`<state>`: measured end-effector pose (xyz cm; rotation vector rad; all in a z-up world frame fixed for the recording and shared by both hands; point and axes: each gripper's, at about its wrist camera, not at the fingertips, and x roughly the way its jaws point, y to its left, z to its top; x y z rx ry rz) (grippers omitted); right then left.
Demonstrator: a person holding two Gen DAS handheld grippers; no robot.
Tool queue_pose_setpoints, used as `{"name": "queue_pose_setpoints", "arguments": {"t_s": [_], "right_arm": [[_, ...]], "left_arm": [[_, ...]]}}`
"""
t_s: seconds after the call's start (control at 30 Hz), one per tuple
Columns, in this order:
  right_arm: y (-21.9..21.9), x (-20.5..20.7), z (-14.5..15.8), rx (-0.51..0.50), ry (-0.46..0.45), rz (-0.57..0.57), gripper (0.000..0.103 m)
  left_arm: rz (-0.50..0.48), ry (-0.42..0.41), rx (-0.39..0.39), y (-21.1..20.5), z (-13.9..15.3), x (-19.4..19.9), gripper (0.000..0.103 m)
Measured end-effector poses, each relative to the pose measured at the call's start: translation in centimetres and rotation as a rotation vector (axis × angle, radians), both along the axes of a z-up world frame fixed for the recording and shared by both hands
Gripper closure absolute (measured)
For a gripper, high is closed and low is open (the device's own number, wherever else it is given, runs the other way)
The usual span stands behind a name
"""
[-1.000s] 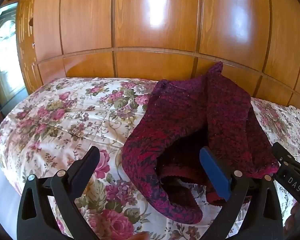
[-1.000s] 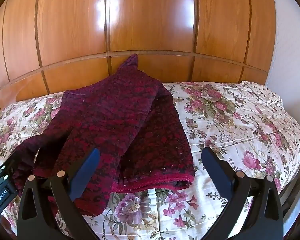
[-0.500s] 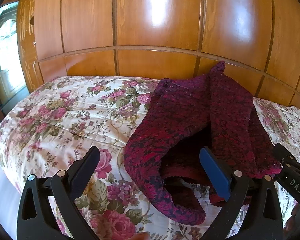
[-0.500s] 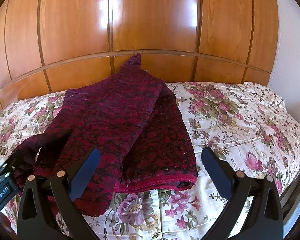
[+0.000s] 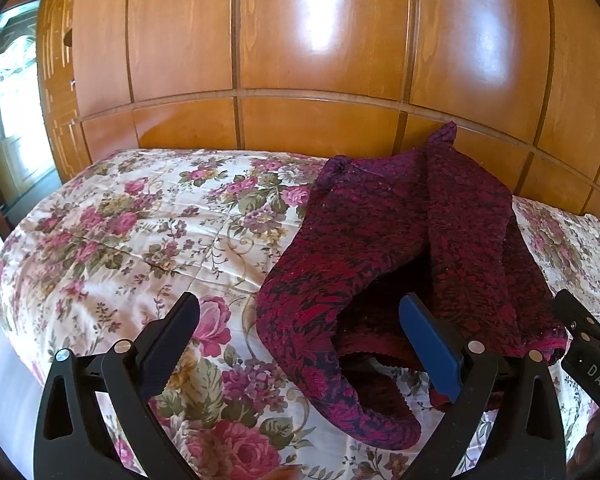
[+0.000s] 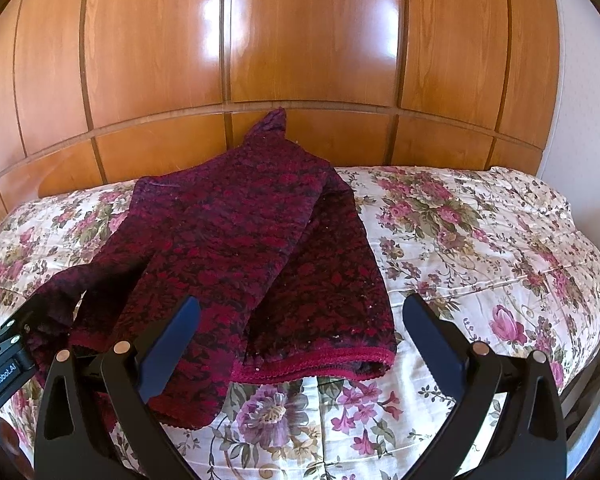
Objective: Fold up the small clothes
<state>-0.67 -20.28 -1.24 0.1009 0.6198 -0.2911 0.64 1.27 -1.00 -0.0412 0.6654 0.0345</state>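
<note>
A dark red patterned knit garment (image 5: 388, 240) lies partly folded on the floral bedspread (image 5: 140, 232), its far tip resting against the wooden headboard. In the right wrist view the same garment (image 6: 252, 248) fills the left and middle, its red hem nearest me. My left gripper (image 5: 300, 328) stands open above the garment's near left fold, nothing between its fingers. My right gripper (image 6: 300, 328) is open too, hovering over the hem. Each gripper shows at the edge of the other's view: the right one (image 5: 588, 344), the left one (image 6: 4, 344).
A glossy wooden panelled headboard (image 6: 300, 60) rises behind the bed. The floral bedspread (image 6: 480, 240) stretches out to the right of the garment. A window or glazed door (image 5: 16, 108) lies far left, a pale wall (image 6: 580, 120) far right.
Both views have drawn back and risen a little from the garment. The garment lies as before; both grippers stay open.
</note>
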Motion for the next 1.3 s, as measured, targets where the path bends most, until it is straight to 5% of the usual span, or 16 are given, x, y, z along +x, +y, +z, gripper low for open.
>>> {"name": "queue_pose_setpoints", "arguments": {"t_s": [1.3], "right_arm": [[0.3, 0.0, -0.1, 0.019, 0.008, 0.037, 0.002]], "left_arm": [[0.032, 0.0, 0.001, 1.0, 0.2, 0.2, 0.004]]}}
